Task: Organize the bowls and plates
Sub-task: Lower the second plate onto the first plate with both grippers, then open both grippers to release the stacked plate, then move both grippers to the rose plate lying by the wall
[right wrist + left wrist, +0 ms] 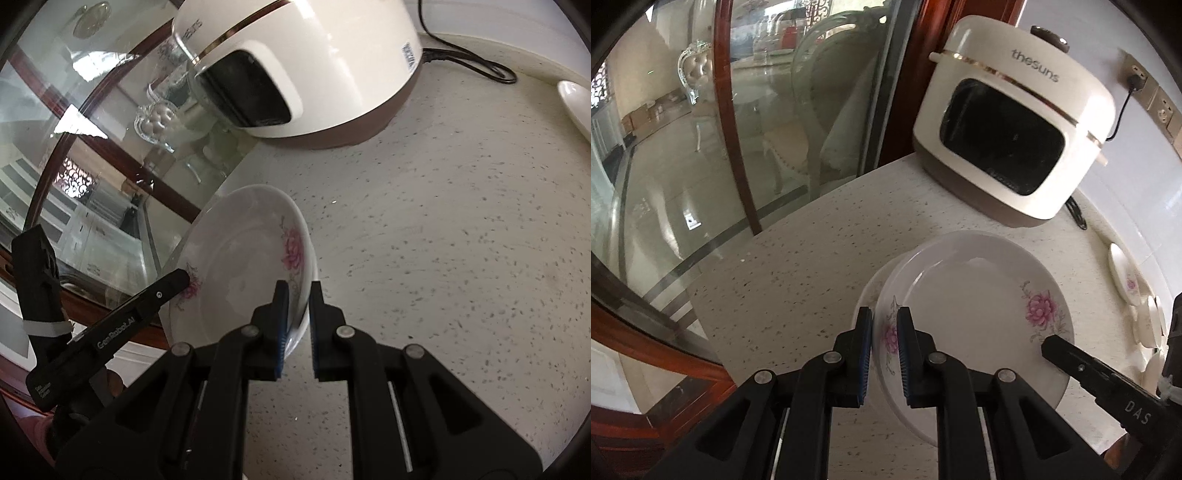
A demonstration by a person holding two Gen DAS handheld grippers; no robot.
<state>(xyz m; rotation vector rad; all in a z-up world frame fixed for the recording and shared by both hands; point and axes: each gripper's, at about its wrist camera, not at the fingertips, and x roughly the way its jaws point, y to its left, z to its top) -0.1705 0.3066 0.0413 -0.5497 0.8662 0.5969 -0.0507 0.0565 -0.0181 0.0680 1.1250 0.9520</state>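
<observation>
Plate (pixel 975 314): white glazed dish with pink flowers, carried between both grippers over the near edge of the surface; seems to sit just above or on a second plate (pixel 871 291) whose rim peeks out at its left, contact unclear.
Left gripper (pixel 884 354): fingers narrow, pinched on the plate's near-left rim, one pad on each face, right over a flower print.
Right gripper (pixel 297 325): fingers narrow, clamped on the opposite rim; its tip shows at the right rim in the left view.
Handling (judgement): stiff, smooth, probably slippery glaze; breakable if dropped or knocked on stone. Moderate weight for a rim pinch, so two opposed grips look sensible. Hold the rim with pads well past the lip; keep both hands level to avoid twisting.
Other dishes (pixel 1126 277): more flowered plates and bowls by the wall at far right, well apart from the carried one.
Surface (pixel 798 266): pale speckled stone counter, curved edge, mostly bare.
Cooker (pixel 1012 122): cream appliance with dark window at the back, cord to a wall socket (pixel 1137 75).
Room: glass partition with red-brown wooden frame beside the surface; dining chairs (pixel 820 122) and tiled floor beyond.
</observation>
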